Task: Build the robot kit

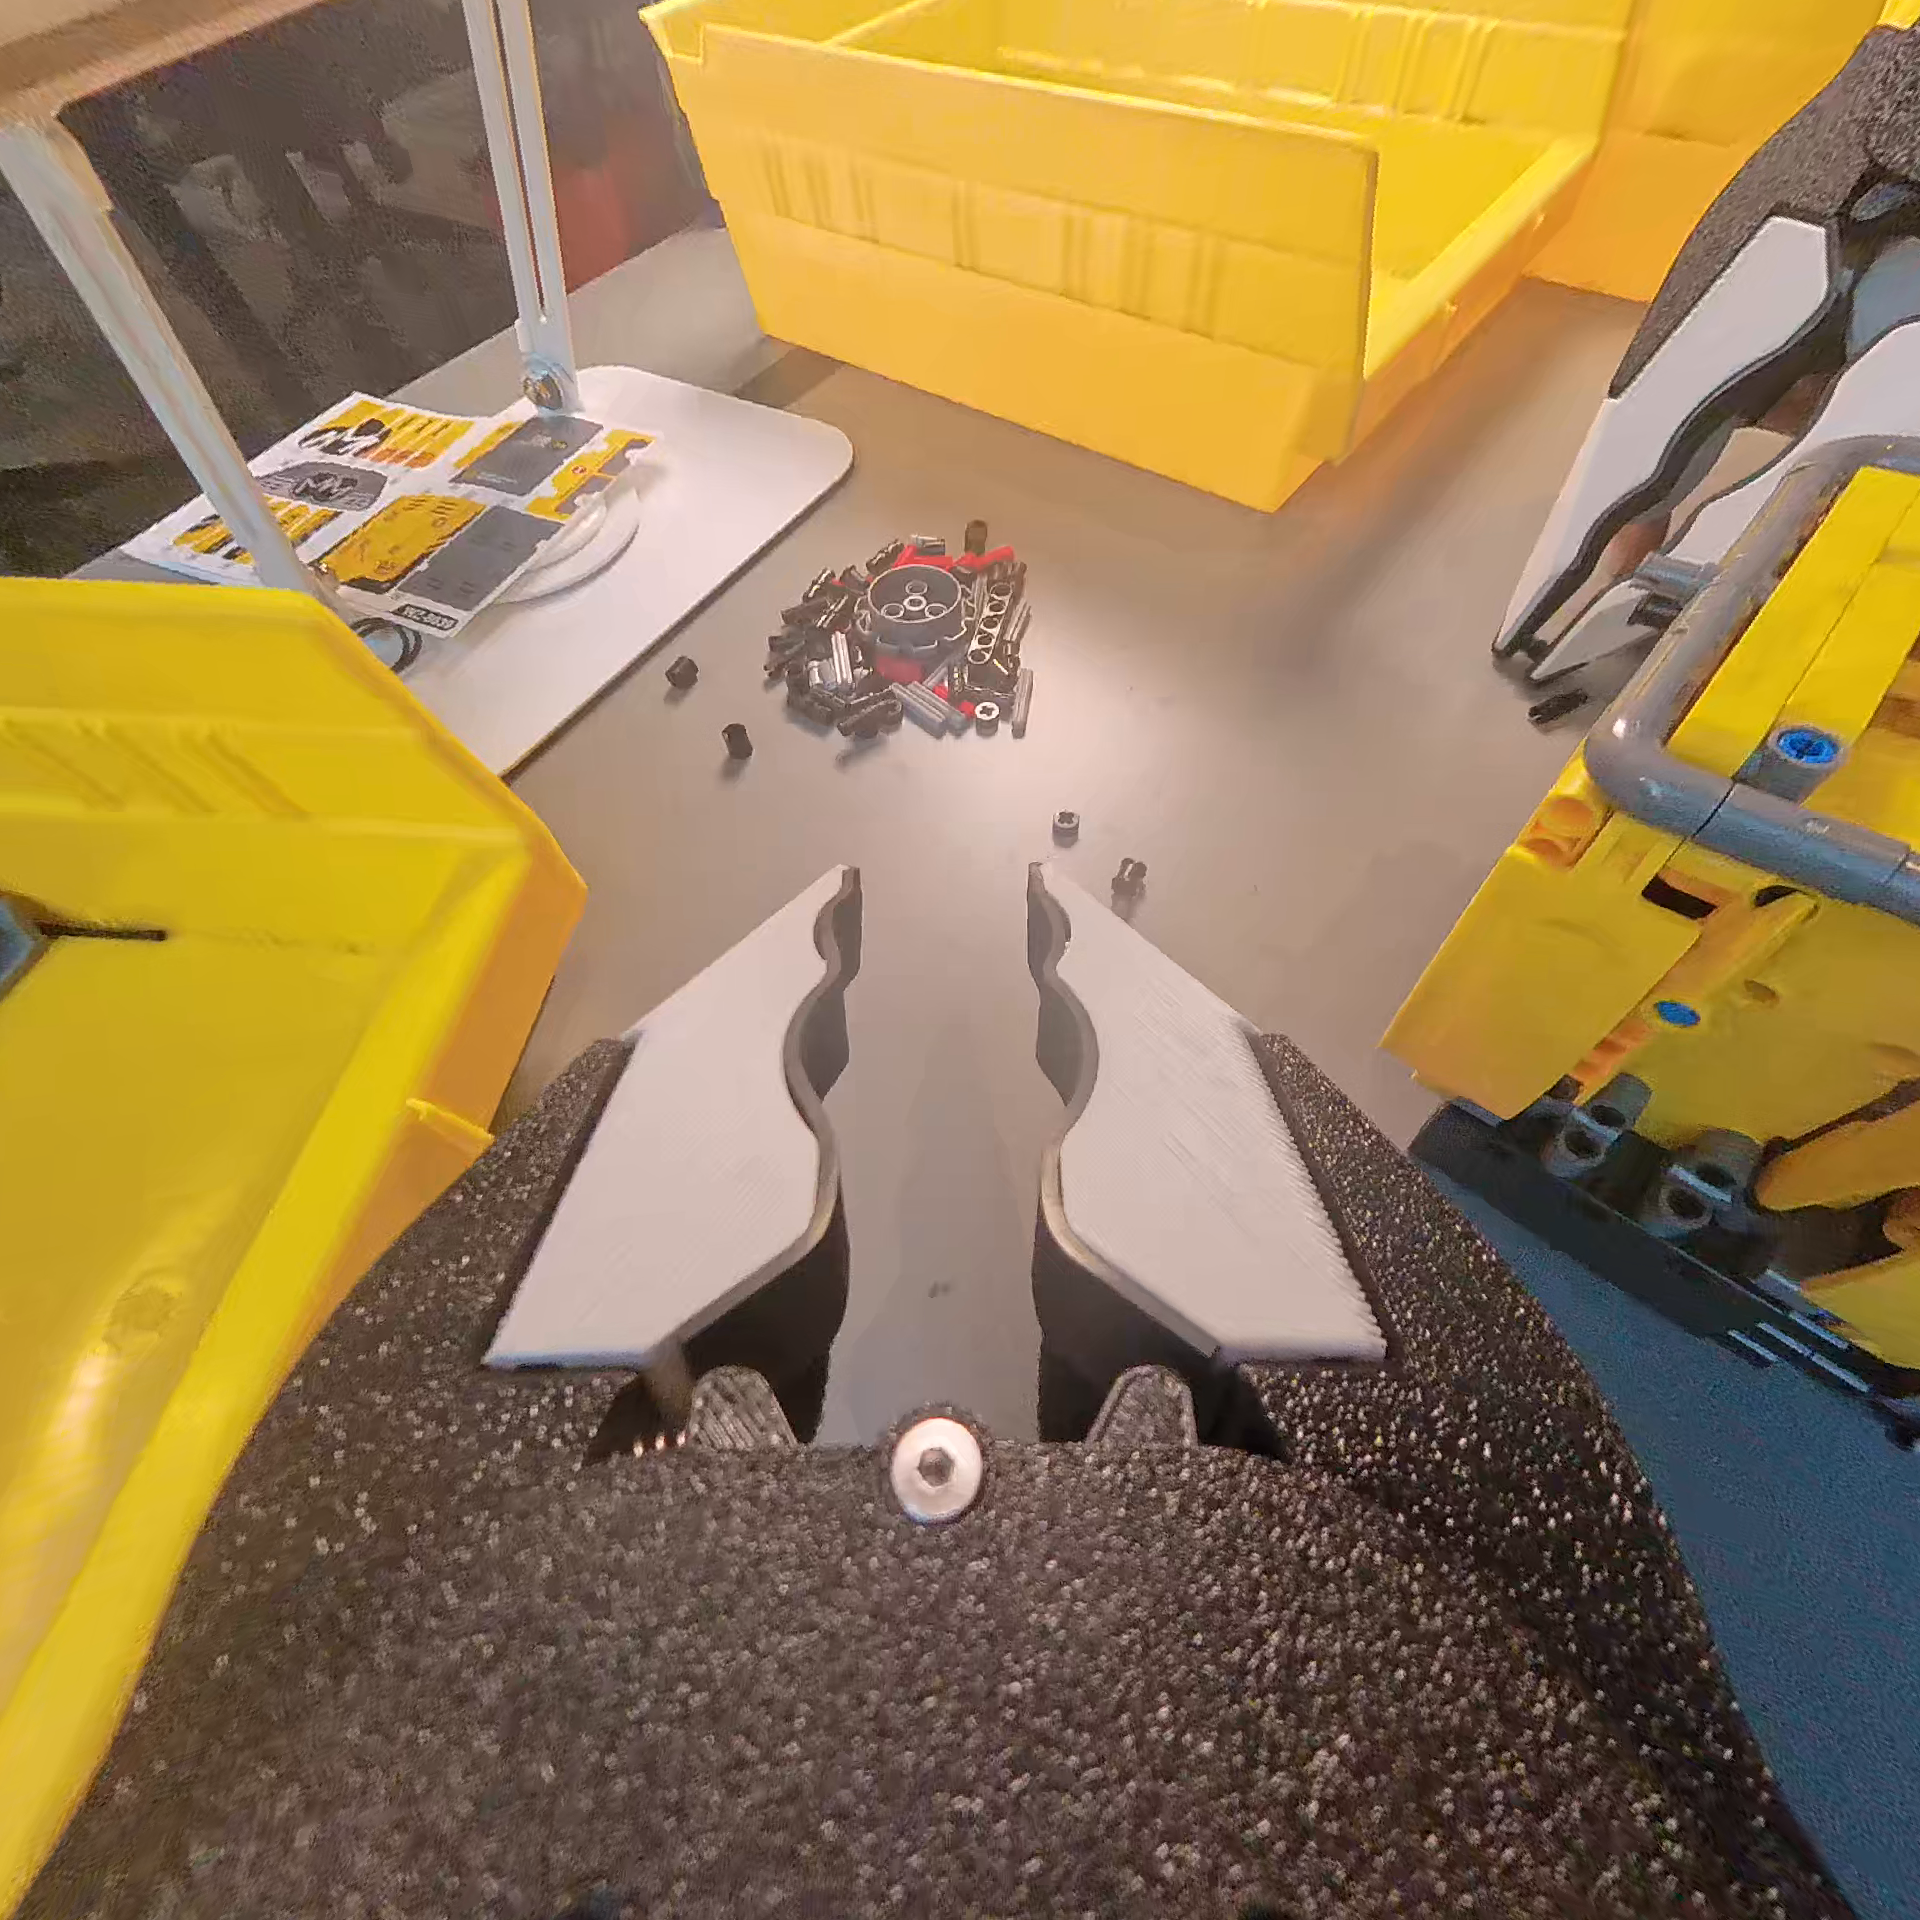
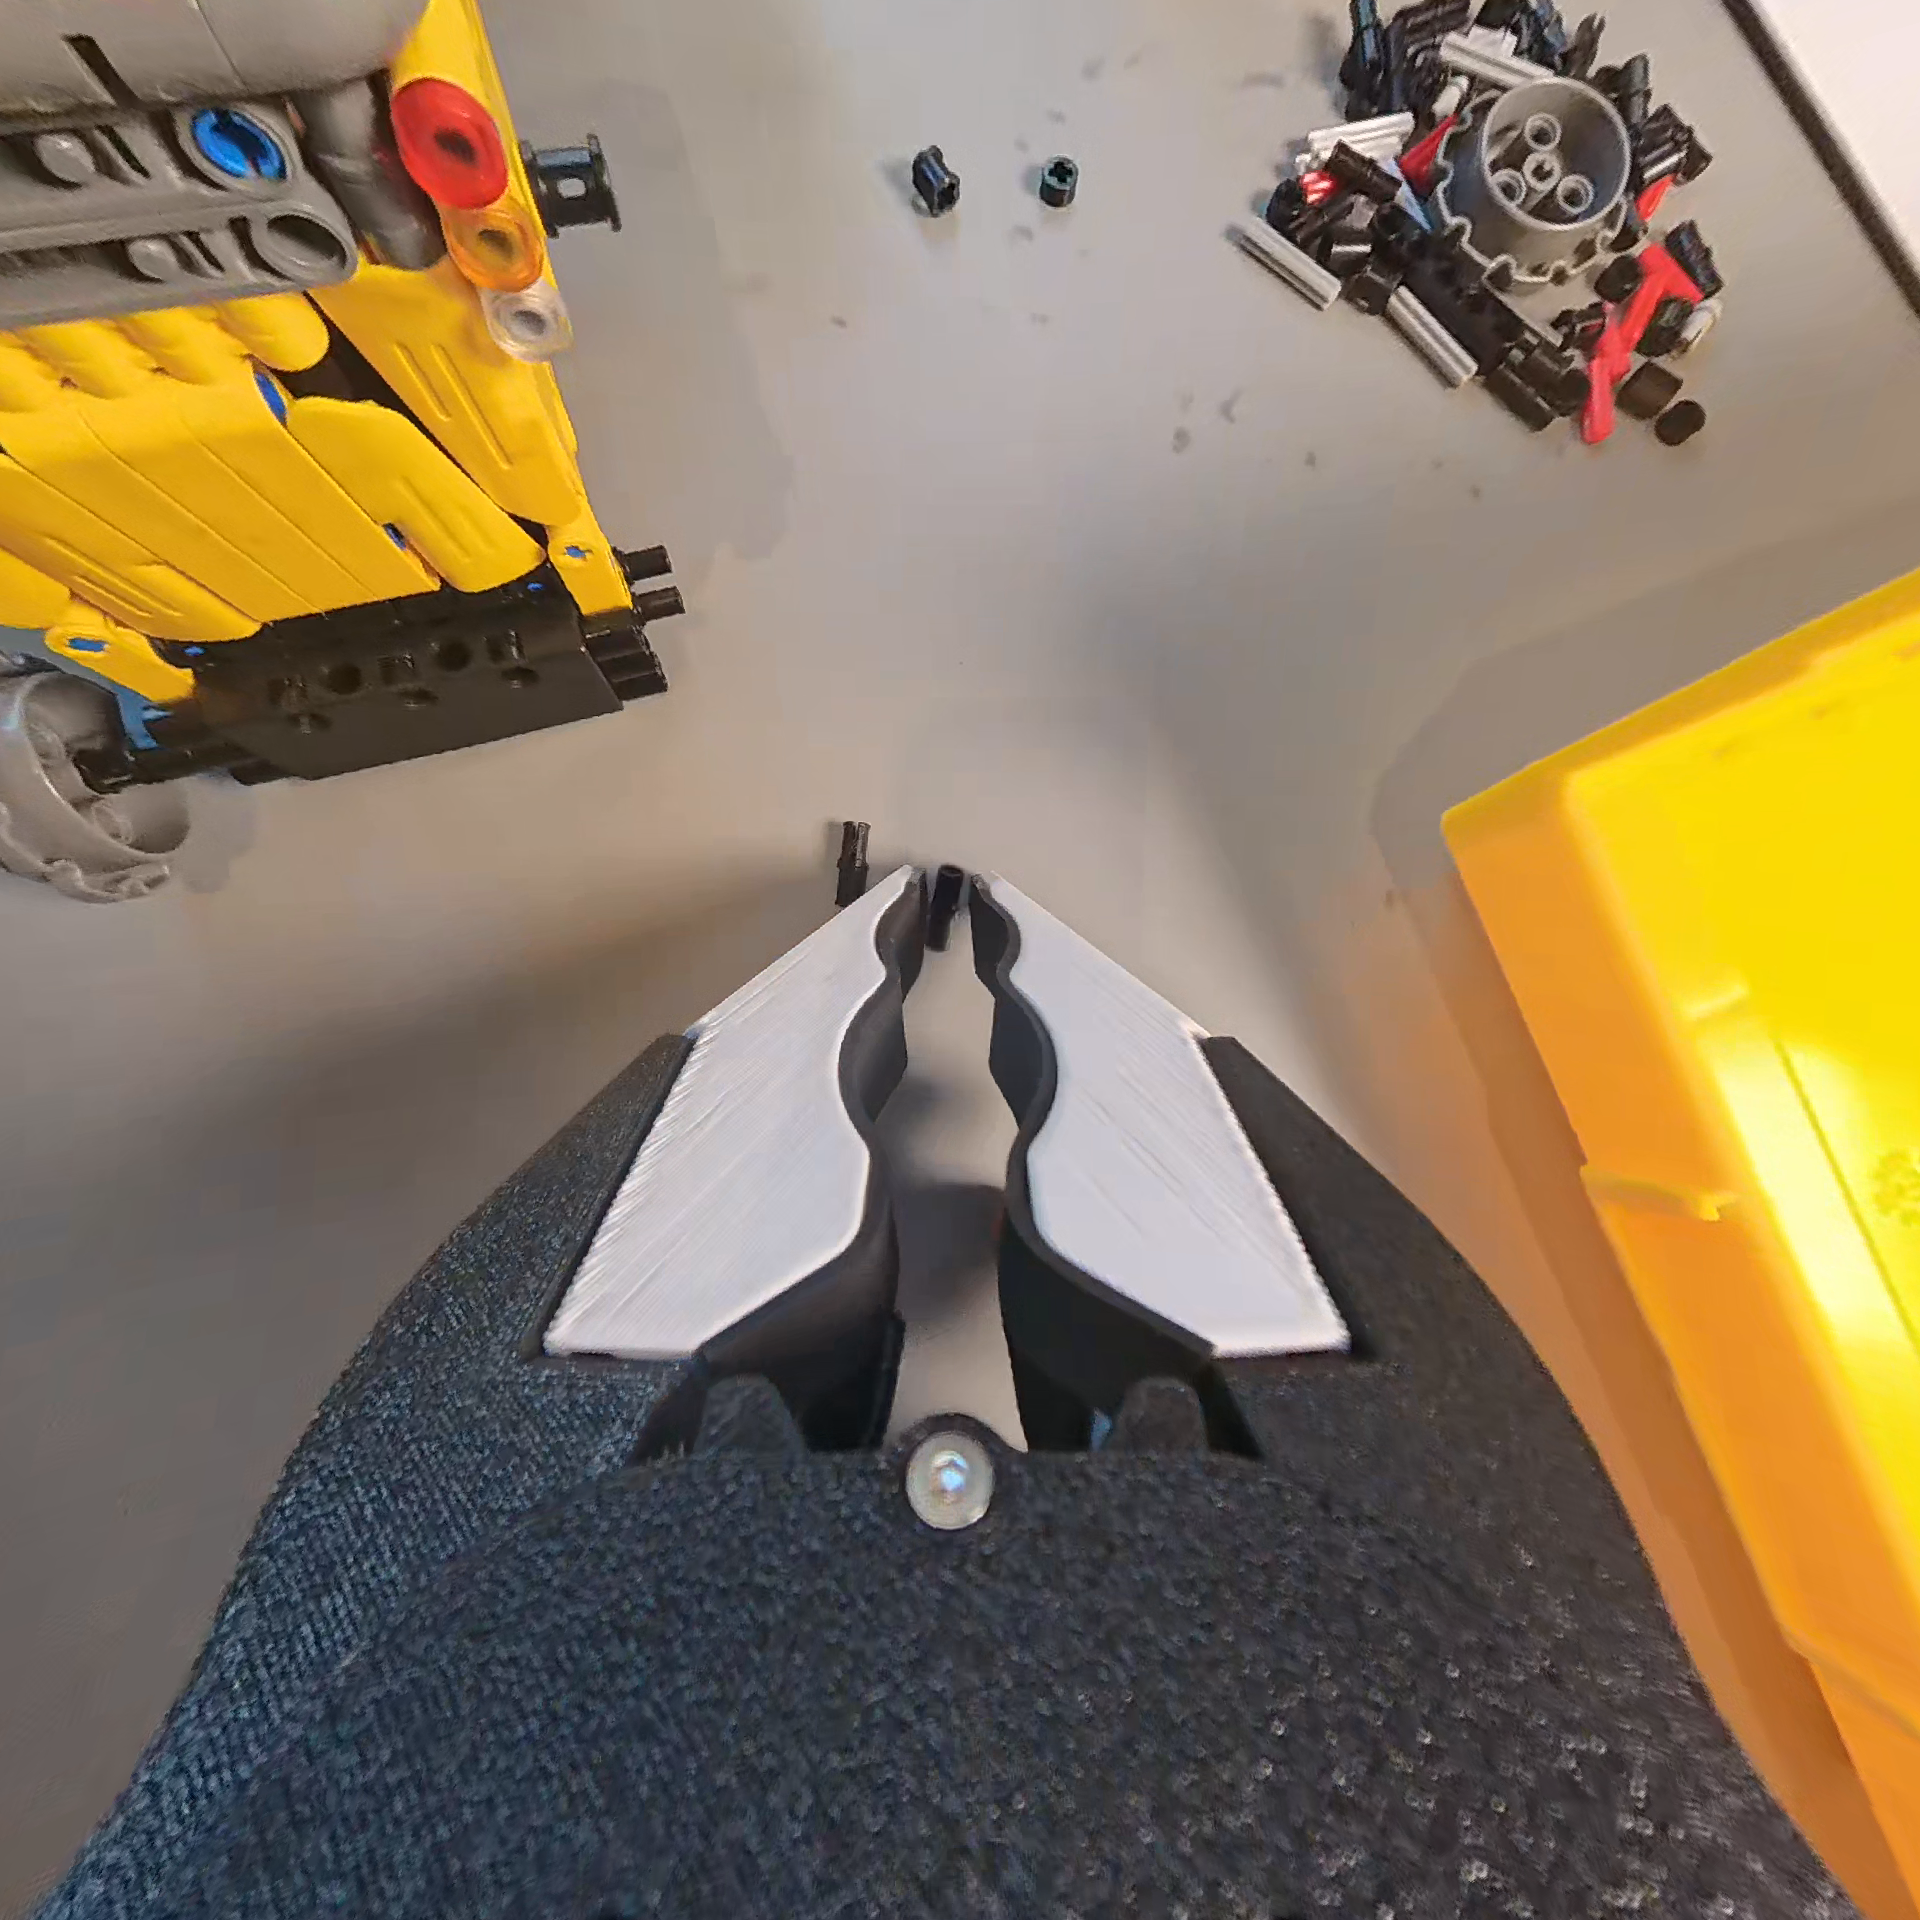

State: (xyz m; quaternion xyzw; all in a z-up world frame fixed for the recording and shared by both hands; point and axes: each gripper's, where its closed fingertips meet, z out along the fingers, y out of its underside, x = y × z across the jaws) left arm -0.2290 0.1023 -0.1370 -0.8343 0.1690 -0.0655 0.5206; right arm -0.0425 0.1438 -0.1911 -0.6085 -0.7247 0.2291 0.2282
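My left gripper (image 1: 945,883) is open and empty over the grey table (image 1: 1195,748). A pile of small black, grey and red building parts (image 1: 904,644) lies ahead of it. My right gripper (image 2: 945,888) is shut on a small black pin (image 2: 945,906), held at its fingertips just above the table (image 2: 1039,623). A second black pin (image 2: 852,860) lies just left of its left fingertip. A yellow and black brick-built vehicle model (image 2: 260,468) stands to its upper left. The model (image 1: 1683,935) and the right gripper (image 1: 1532,649) also show at the right of the left wrist view.
A large yellow bin (image 1: 1039,260) stands at the back and another (image 1: 208,935) at the left. A third yellow bin (image 2: 1714,1039) is right of my right gripper. A printed sheet (image 1: 416,509) lies on a white stand base (image 1: 707,499). Loose black pins (image 2: 935,182) dot the table near the pile (image 2: 1507,229). About 20 centimetres separates my left fingertips from my right.
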